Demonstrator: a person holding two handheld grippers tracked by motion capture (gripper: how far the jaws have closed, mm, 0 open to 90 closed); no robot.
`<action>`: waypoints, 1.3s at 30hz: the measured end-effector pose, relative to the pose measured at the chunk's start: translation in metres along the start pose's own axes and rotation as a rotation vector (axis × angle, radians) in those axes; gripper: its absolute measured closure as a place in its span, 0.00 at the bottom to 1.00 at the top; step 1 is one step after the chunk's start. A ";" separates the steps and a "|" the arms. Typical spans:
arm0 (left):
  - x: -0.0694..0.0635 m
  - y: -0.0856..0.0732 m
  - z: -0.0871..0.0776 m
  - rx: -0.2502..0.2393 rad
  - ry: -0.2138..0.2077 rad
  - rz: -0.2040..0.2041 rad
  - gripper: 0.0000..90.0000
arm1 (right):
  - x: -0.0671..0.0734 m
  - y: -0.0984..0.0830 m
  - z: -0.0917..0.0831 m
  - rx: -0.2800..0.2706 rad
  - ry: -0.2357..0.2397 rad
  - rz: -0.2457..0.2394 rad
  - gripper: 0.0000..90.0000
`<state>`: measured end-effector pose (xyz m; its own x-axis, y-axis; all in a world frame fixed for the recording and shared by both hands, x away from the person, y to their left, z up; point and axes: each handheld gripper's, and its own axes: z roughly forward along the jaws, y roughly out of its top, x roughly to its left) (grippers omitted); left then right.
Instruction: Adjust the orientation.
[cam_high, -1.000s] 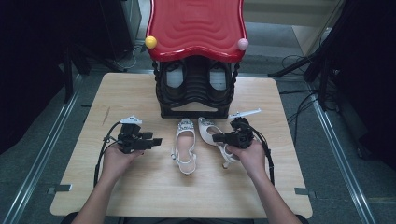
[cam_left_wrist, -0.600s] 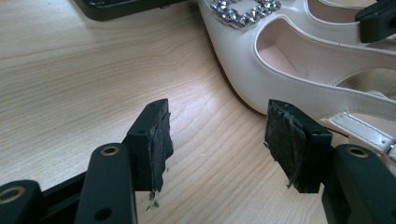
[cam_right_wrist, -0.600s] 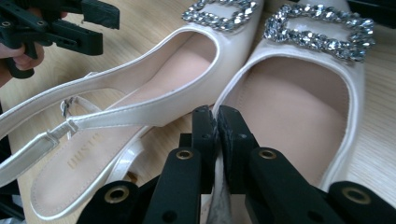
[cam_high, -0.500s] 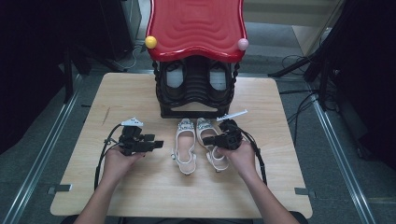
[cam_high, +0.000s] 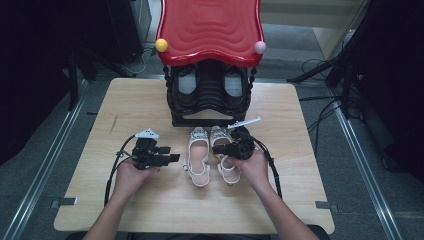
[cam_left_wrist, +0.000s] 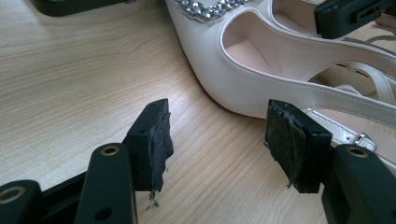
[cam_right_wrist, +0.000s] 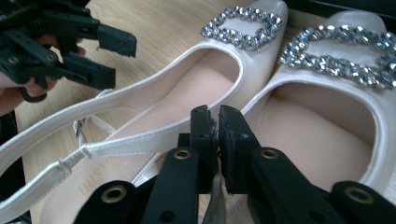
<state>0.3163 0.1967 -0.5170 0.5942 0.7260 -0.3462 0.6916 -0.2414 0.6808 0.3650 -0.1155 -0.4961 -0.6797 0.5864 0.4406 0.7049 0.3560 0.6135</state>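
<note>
Pair of white satin slingback shoes with rhinestone buckles lies side by side, toes toward the black shoe rack with the wavy red plastic top (cam_high: 210, 30) at the far edge of the light wooden table (cam_high: 150, 205).

Right gripper (cam_right_wrist: 217, 122): jaws nearly closed, a thin slit between the pads. They sit over the inner side wall of the right-hand shoe (cam_high: 225, 155), where it meets the left-hand shoe (cam_high: 198, 157); probably pinching that wall, though the contact is hidden behind the pads, so uncertain. Likely purpose: nudging this shoe parallel to its mate.

Left gripper (cam_left_wrist: 219, 140): jaws wide apart, holding nothing, bare table between the pads. The left-hand shoe's outer side and strap buckle lie just beyond the right-side pad (cam_left_wrist: 289, 140).

Obstructions: the rack base stands just past the toes; the two shoes touch, leaving little room between them for a pad.
</note>
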 end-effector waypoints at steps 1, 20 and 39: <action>-0.001 0.000 0.001 0.003 0.000 0.002 0.45 | 0.000 0.000 0.000 -0.009 0.003 -0.005 0.90; -0.001 0.009 0.016 0.004 -0.028 -0.041 0.89 | -0.030 -0.020 -0.046 -0.043 -0.139 -0.010 1.00; -0.003 0.010 0.036 0.063 -0.041 -0.056 0.86 | -0.040 -0.032 -0.025 0.012 -0.129 0.044 1.00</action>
<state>0.3364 0.1685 -0.5323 0.5693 0.7126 -0.4101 0.7481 -0.2421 0.6179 0.3648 -0.1689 -0.5167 -0.6170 0.6902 0.3781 0.7362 0.3365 0.5871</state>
